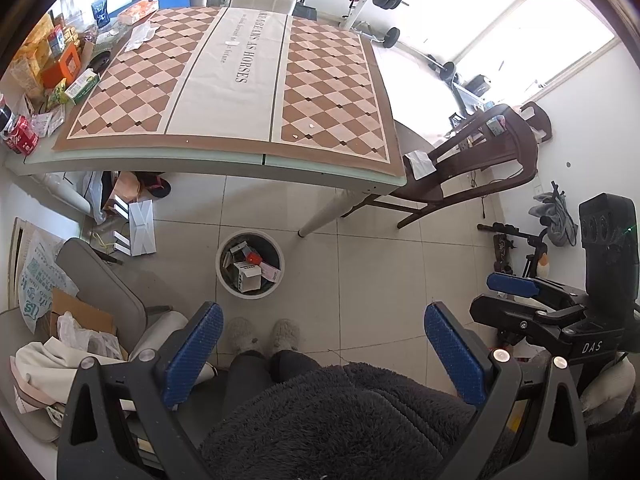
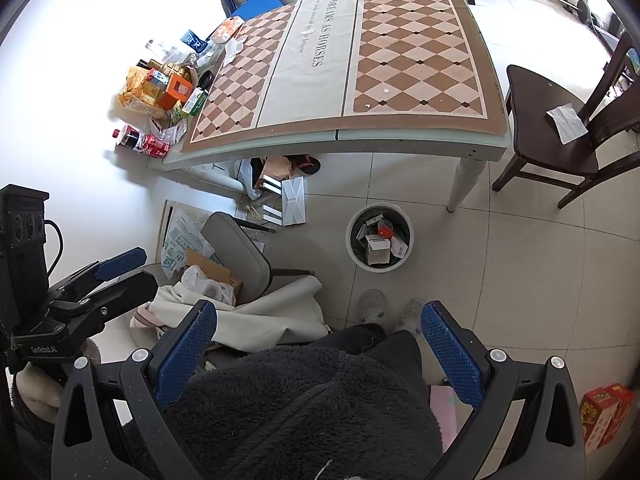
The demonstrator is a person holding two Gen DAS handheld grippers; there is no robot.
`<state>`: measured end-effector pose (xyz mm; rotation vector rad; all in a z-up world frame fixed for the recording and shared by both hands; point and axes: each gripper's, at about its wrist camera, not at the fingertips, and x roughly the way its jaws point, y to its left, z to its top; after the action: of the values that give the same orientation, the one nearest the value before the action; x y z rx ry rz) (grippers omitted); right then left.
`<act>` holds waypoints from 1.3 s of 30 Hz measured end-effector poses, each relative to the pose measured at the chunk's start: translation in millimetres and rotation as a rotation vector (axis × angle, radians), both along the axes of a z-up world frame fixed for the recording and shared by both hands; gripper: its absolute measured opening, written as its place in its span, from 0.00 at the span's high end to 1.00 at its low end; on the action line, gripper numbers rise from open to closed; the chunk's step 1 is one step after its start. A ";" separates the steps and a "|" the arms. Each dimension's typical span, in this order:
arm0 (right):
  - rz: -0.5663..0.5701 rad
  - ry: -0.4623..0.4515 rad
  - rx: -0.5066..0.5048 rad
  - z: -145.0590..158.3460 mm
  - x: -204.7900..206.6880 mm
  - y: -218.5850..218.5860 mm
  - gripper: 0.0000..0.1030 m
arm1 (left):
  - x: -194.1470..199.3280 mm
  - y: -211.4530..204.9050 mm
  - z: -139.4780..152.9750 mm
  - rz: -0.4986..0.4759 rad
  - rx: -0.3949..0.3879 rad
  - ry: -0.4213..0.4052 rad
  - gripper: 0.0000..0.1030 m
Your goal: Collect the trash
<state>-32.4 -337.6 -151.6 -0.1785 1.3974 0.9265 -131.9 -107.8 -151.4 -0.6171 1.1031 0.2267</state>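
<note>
Two sets of jaws spread wide, gripping nothing, above the floor.

Left wrist view: my left gripper hangs over my slippers; the trash bin, full of small boxes, stands on the tiles before the counter. Right wrist view: my right gripper is empty too; bin ahead, paper scrap on the chair, clutter at the counter's left edge.
</note>
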 end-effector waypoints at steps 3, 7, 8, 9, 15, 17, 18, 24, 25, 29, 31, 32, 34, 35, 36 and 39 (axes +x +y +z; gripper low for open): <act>0.000 0.001 -0.001 -0.8 -0.7 0.5 0.00 | -0.3 -0.6 -1.0 0.000 -0.003 0.002 0.00; 0.001 0.003 -0.002 -1.5 -2.0 1.0 0.00 | -2.0 -0.9 -4.0 -0.003 -0.003 0.005 0.00; -0.001 0.004 -0.002 -1.3 -2.5 1.4 0.00 | -2.0 -0.9 -4.1 -0.003 -0.004 0.006 0.00; 0.001 0.004 -0.004 -3.9 -3.4 1.9 0.00 | -2.2 -1.0 -4.1 -0.003 -0.005 0.005 0.00; -0.002 0.004 -0.004 -3.5 -4.4 3.6 0.00 | -1.5 -0.1 -4.0 -0.003 -0.005 0.007 0.00; -0.001 0.006 -0.005 -5.4 -5.3 3.7 0.00 | -1.3 0.3 -3.6 -0.004 -0.005 0.006 0.00; -0.001 0.006 -0.006 -5.1 -5.3 4.1 0.00 | -1.5 0.2 -3.5 -0.003 -0.004 0.007 0.00; 0.002 0.008 -0.008 -10.0 -7.0 2.2 0.00 | -0.4 0.8 -3.2 -0.002 -0.005 0.007 0.00; 0.002 0.008 -0.008 -10.6 -8.1 1.8 0.00 | 0.3 1.3 -2.9 -0.001 -0.005 0.007 0.00; 0.001 0.008 -0.008 -9.8 -7.4 2.8 0.00 | 0.5 1.4 -2.6 0.000 -0.004 0.007 0.00; -0.001 0.008 -0.008 -11.0 -9.8 2.1 0.00 | -0.3 1.3 -4.6 0.002 -0.005 0.007 0.00; -0.002 0.009 -0.007 -9.7 -8.0 3.3 0.00 | -0.6 1.2 -4.8 0.003 -0.005 0.007 0.00; 0.000 0.008 -0.008 -10.8 -9.9 2.6 0.00 | -0.3 1.7 -4.4 0.001 -0.005 0.007 0.00; -0.001 0.010 -0.009 -11.1 -9.7 2.6 0.00 | -0.5 1.6 -4.6 0.000 -0.005 0.007 0.00; -0.003 0.010 -0.009 -9.9 -8.4 3.5 0.00 | -0.8 1.5 -4.7 0.000 -0.004 0.008 0.00; -0.003 0.011 -0.008 -10.8 -9.7 3.1 0.00 | 0.2 1.7 -3.9 0.001 -0.005 0.008 0.00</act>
<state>-42.2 -334.5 -162.4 -0.1783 1.4112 0.9208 -131.6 -106.2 -155.3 -0.6218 1.1116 0.2277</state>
